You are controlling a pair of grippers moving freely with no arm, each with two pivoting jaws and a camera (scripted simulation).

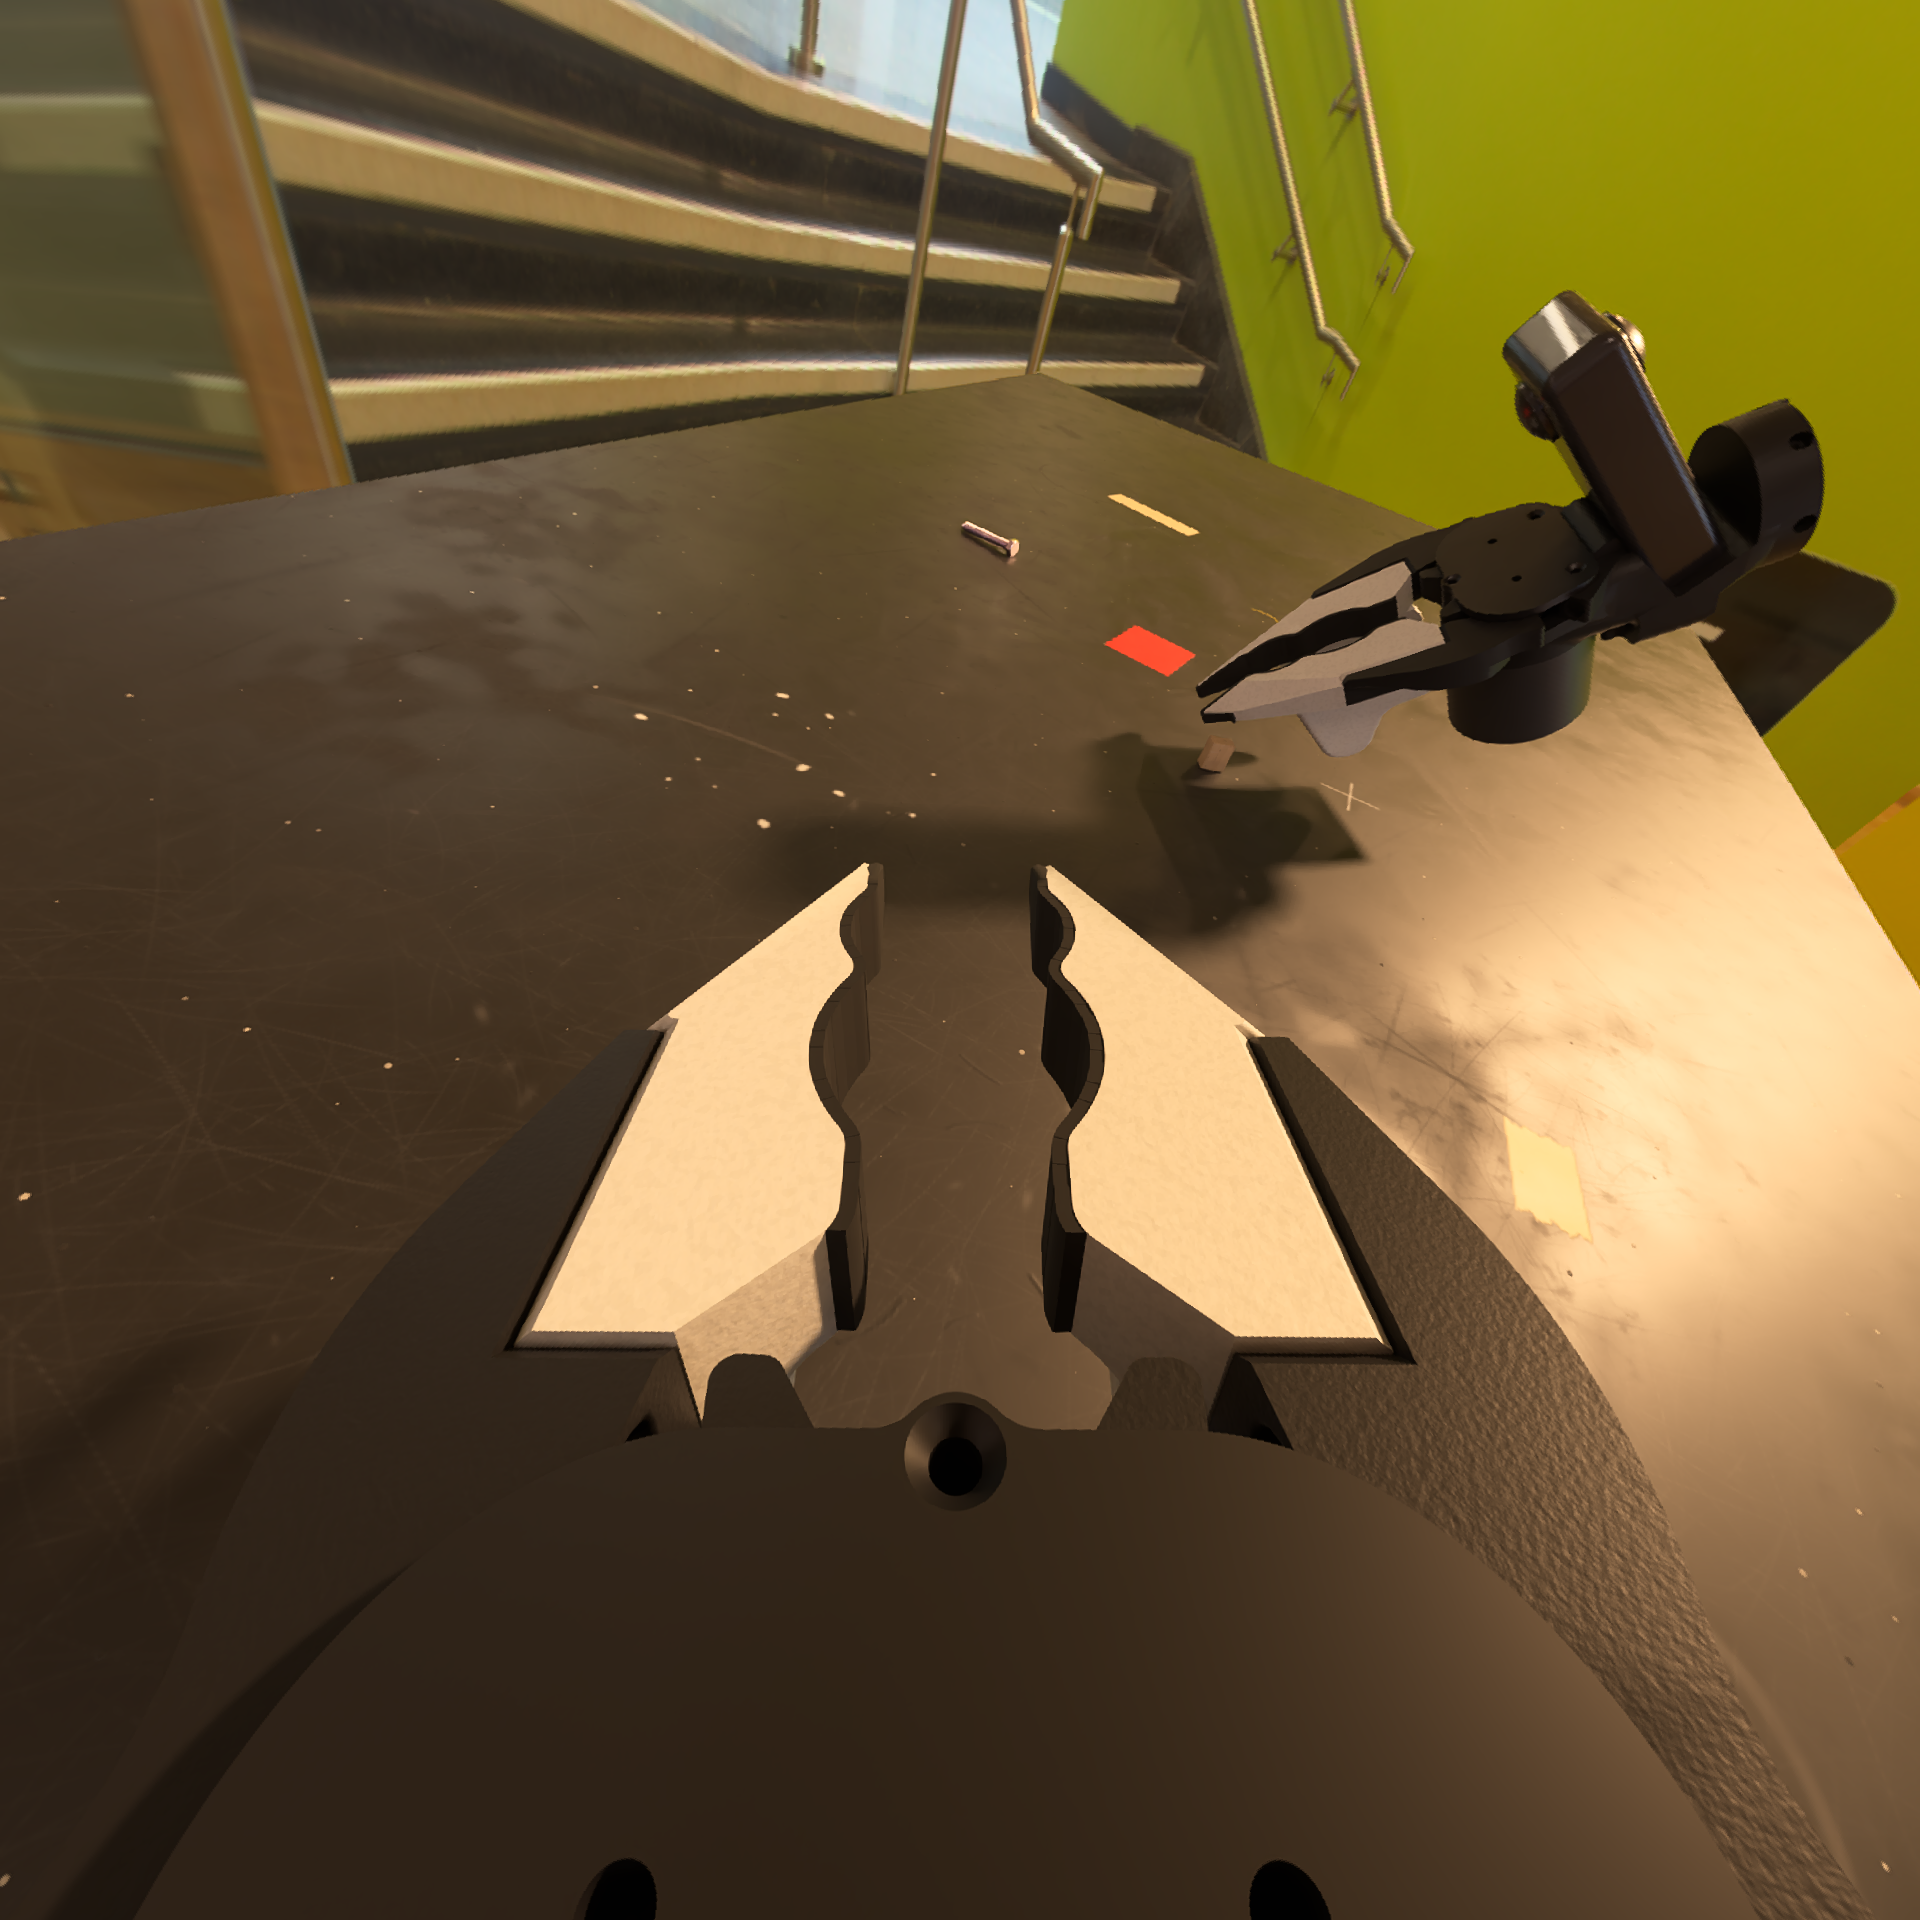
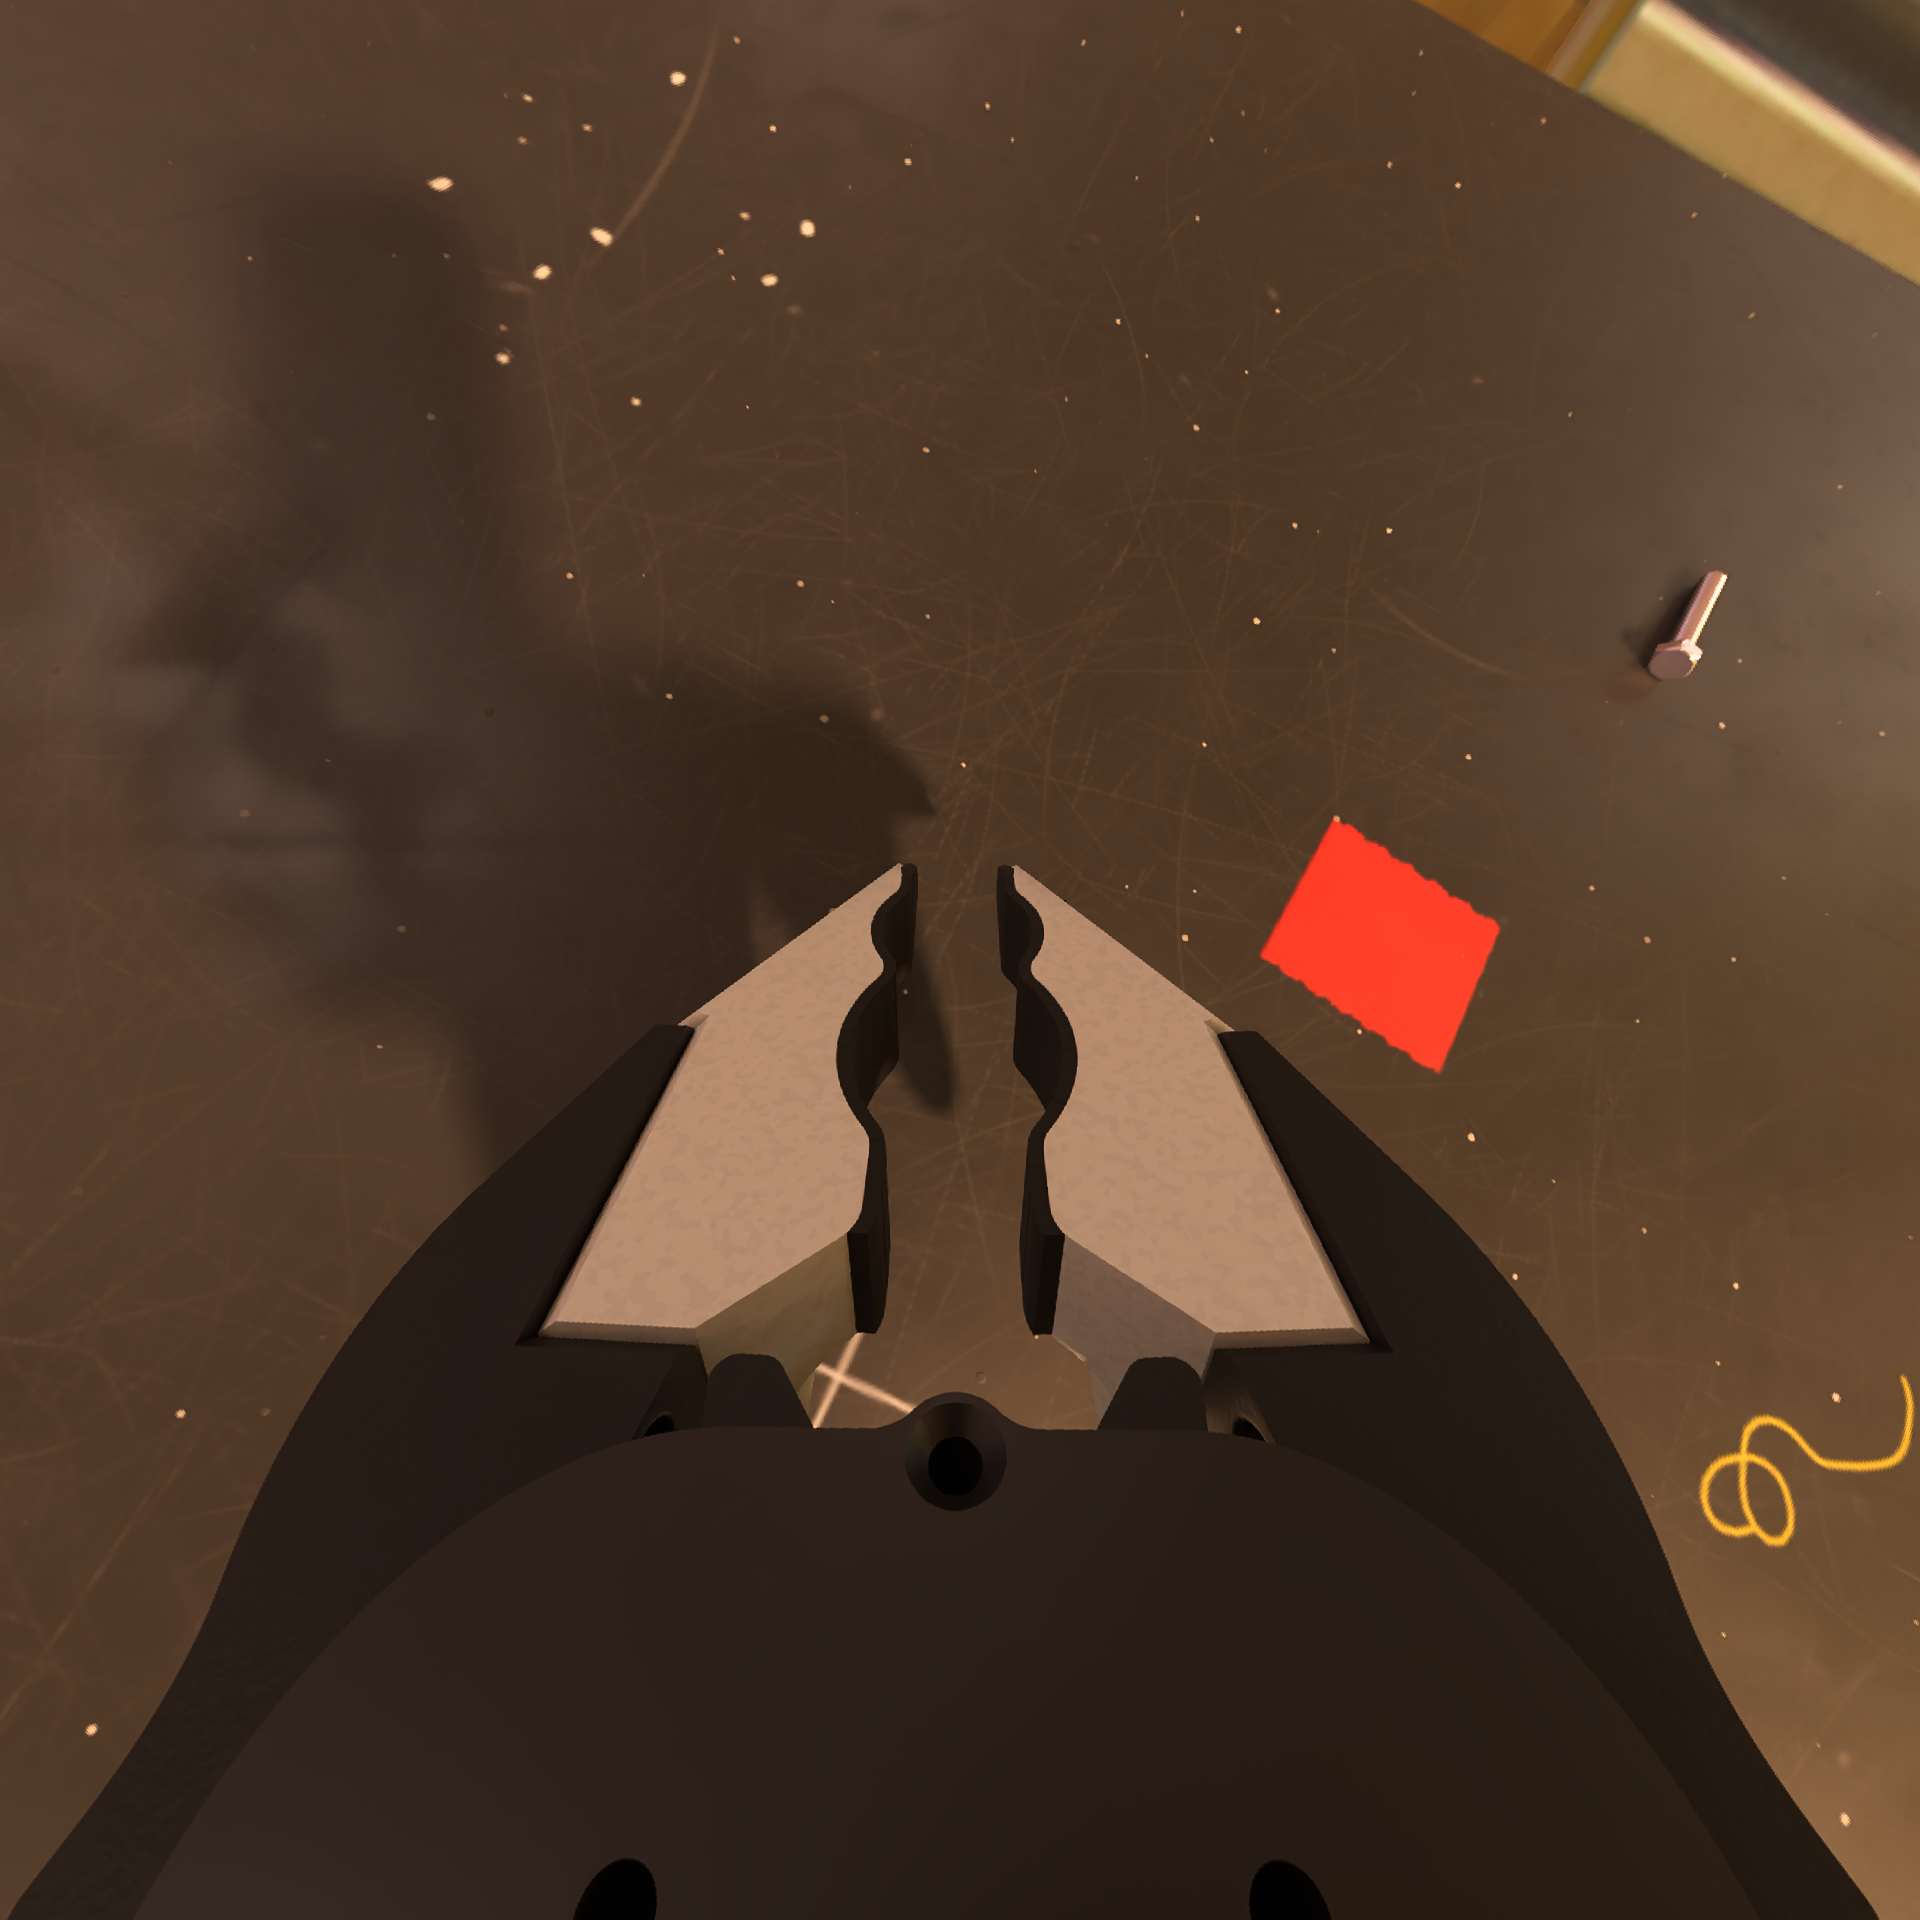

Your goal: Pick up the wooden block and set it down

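The wooden block is a small tan cube that lies on the dark table. It shows only in the left wrist view, just below the tips of my right gripper, which hovers a little above it, tilted down. In the right wrist view my right gripper has a narrow gap between its fingers with nothing in it, and the block is hidden. My left gripper is open and empty, low over the table, well short of the block.
A red patch, a metal bolt, a yellow strip and a yellow squiggle mark the table. A black cylinder sits under the right gripper's body. The table edge runs close on the right.
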